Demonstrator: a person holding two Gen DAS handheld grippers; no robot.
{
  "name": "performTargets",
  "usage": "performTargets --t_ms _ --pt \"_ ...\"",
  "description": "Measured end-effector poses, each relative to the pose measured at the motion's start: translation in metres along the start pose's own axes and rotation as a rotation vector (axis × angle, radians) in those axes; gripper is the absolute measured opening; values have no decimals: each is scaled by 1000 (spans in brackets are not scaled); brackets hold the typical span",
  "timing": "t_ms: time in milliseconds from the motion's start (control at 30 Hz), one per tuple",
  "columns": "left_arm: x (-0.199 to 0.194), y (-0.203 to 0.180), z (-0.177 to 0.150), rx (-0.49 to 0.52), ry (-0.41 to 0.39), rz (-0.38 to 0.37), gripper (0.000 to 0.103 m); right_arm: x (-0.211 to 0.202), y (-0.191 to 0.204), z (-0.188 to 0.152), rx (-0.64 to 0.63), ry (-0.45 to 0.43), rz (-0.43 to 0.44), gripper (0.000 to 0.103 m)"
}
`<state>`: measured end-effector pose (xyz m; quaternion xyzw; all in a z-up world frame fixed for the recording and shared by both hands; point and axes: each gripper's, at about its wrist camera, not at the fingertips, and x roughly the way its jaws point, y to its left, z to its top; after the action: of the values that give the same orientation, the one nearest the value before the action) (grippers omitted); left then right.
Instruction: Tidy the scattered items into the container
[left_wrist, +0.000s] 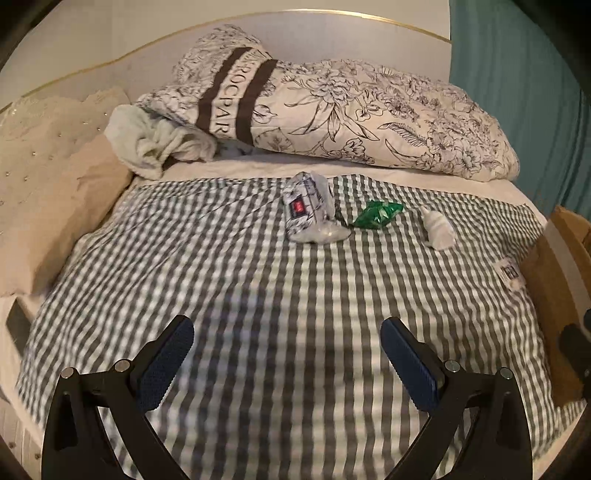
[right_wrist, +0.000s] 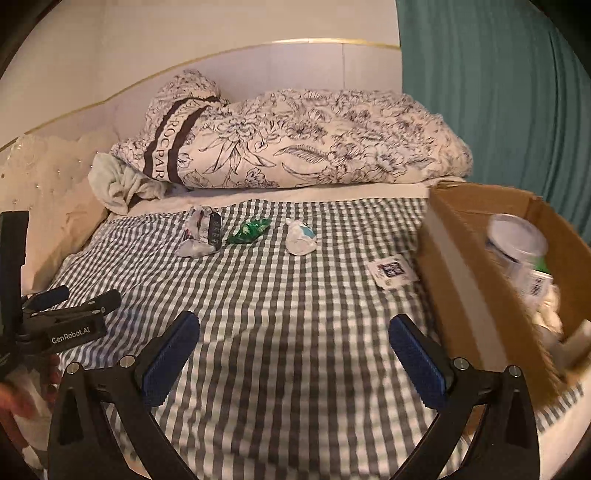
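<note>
Starting nearest the lens, the left gripper and the right gripper fill the lower part of their frames, each with jaws spread wide and nothing between the blue pads, above the checked bedspread.

At the right edge of the right wrist view sits the cardboard box, the likely container. It already holds a white tub and some blurred pale items I cannot identify. Just left of the box, a small printed card lies flat on the bedspread; being thin and flat, it would probably need lifting by an edge.

Farther up, around mid-frame, three scattered items lie in a row, close together but mostly apart:

- **Crumpled white wrapper**, on the right. It looks very light and crushable, so a pinch across its bulk should do.
- **Green foil packet**, in the centre. It is probably light and slick, so gripping the crinkled middle seems safer than a smooth end.
- **Crumpled plastic bag**, on the left, with a dark label. It is soft and shapeless, so gather it at a bunched fold.

Beyond them, across the top of the frame, are the floral duvet and the headboard.
</note>
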<state>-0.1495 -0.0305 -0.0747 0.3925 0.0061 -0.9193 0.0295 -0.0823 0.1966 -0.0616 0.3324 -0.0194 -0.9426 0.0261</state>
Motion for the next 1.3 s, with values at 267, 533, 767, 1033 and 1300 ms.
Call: performTargets --t_ms 267,533,767,1033,1300 --pt "77 -28 32 22 24 18 103 94 -11 29 15 66 12 103" --pt "142 -38 60 10 57 36 103 167 -19 48 20 114 6 103" --pt "182 -38 80 8 72 62 103 214 -20 64 23 136 -9 102" --pt "214 -41 90 10 98 56 103 256 -14 72 -1 165 -39 95" --pt "227 -35 90 5 151 -39 85 273 -21 67 32 218 -56 53"
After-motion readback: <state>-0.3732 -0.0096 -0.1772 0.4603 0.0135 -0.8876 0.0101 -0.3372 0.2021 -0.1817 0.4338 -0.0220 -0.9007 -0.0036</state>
